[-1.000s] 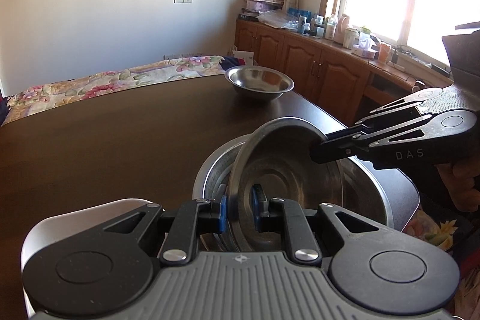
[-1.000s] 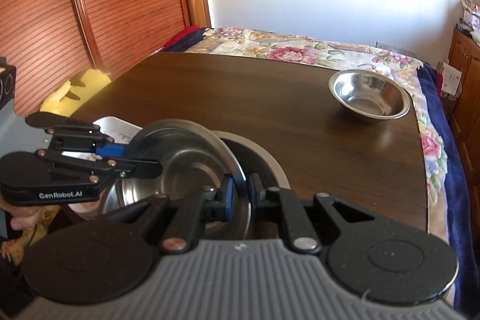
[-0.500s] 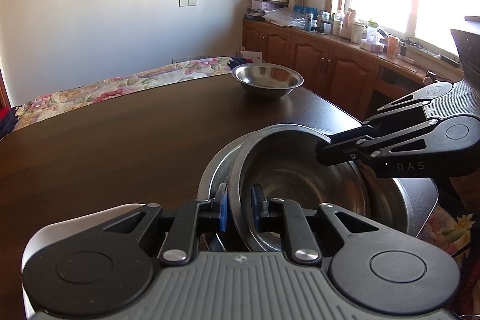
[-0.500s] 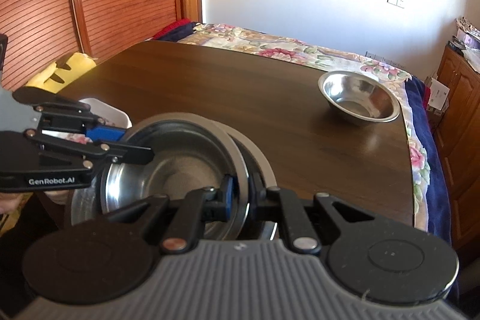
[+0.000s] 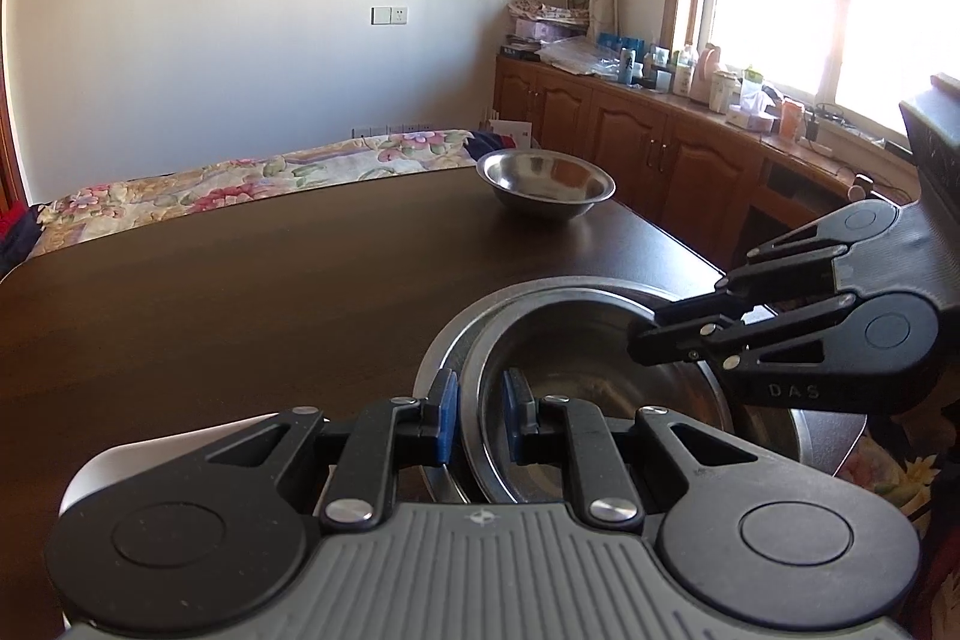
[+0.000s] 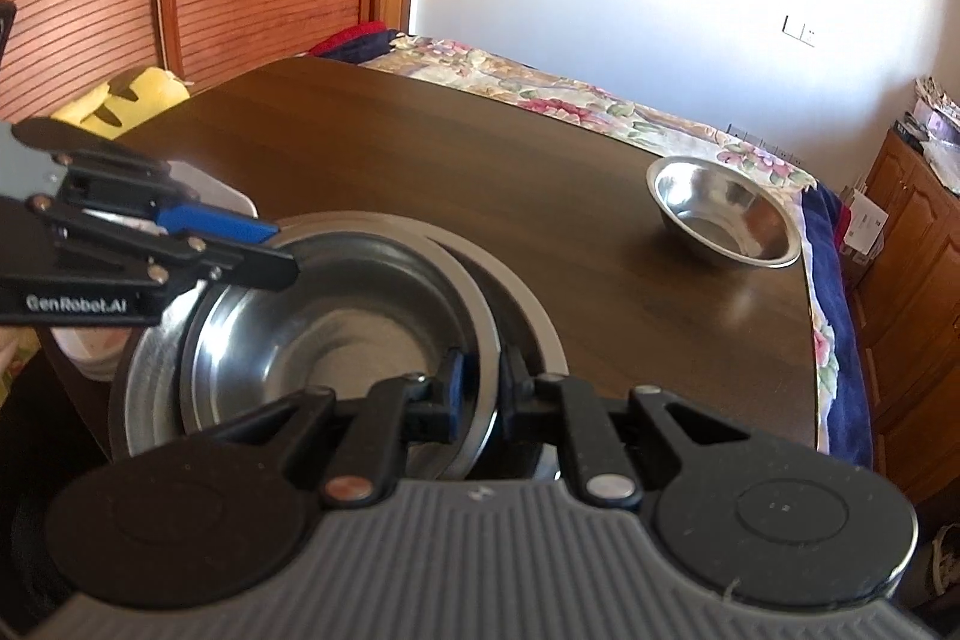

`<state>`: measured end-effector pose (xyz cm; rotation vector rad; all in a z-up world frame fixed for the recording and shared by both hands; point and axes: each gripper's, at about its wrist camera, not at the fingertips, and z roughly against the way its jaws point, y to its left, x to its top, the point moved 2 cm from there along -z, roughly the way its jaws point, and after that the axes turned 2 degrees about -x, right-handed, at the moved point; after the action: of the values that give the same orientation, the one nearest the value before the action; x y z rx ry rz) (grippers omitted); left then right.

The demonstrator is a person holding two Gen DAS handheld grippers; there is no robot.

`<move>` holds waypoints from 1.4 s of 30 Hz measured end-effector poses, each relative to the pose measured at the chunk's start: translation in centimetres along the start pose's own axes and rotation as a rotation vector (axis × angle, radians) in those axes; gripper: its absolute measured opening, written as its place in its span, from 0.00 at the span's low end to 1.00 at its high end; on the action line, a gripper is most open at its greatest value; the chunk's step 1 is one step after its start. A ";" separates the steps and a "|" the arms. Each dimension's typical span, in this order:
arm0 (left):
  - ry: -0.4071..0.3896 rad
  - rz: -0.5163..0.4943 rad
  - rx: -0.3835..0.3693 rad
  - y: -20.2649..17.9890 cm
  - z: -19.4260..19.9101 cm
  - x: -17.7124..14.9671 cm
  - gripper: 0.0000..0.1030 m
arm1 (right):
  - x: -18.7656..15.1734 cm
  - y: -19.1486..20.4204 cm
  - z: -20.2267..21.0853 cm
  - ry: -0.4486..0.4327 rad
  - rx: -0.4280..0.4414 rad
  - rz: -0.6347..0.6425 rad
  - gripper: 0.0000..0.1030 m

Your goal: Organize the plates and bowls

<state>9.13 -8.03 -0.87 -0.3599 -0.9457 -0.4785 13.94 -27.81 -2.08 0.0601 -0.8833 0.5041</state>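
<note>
**Steel bowl nested into basin, both claws on its rim**

A steel bowl (image 5: 600,370) is held inside a larger steel basin (image 6: 528,316) at the near edge of the tabletop (image 5: 240,280). Its rim is pinched by the left claw (image 5: 482,418) on one side and by the right claw (image 6: 485,388) on the opposite side; both claws are narrow, closed on the thin rim. The bowl is seen slightly off-centre in the basin, and whether it is fully seated cannot be told. A second bowl (image 5: 545,183) is left at the far right corner of the tabletop, well apart.

The bowl is judged light, stiff and not fragile, but smooth and slippery. The flat rolled rim is the only fit place to be taken hold of, and a grip from two opposite sides is thought best against tilting.
</note>
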 end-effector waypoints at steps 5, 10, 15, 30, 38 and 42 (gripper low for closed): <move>-0.019 0.003 -0.001 0.2 0.5 0.4 0.17 | -0.1 0.2 -0.1 0.004 -0.005 0.010 0.14; -0.019 0.001 -0.005 0.2 0.3 0.2 0.17 | -0.2 -0.1 -0.4 0.003 -0.001 -0.014 0.14; -0.021 0.001 -0.008 0.2 0.3 0.2 0.17 | -0.2 -0.6 0.1 -0.034 -0.004 -0.064 0.14; -0.047 -0.034 -0.001 0.0 -1.3 4.1 0.36 | 1.2 -5.6 2.4 -0.195 -0.054 -0.221 0.24; -0.070 -0.043 0.015 0.0 -3.3 7.2 0.70 | 1.2 -9.9 1.1 -0.249 -0.099 -0.288 0.43; -0.082 -0.048 0.026 0.1 -4.4 8.3 0.83 | 1.3 -11.6 -0.1 -0.262 -0.112 -0.308 0.58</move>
<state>16.29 -12.03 3.76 -0.3360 -1.0408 -0.4977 19.83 -37.48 0.66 0.1598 -1.1346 0.1589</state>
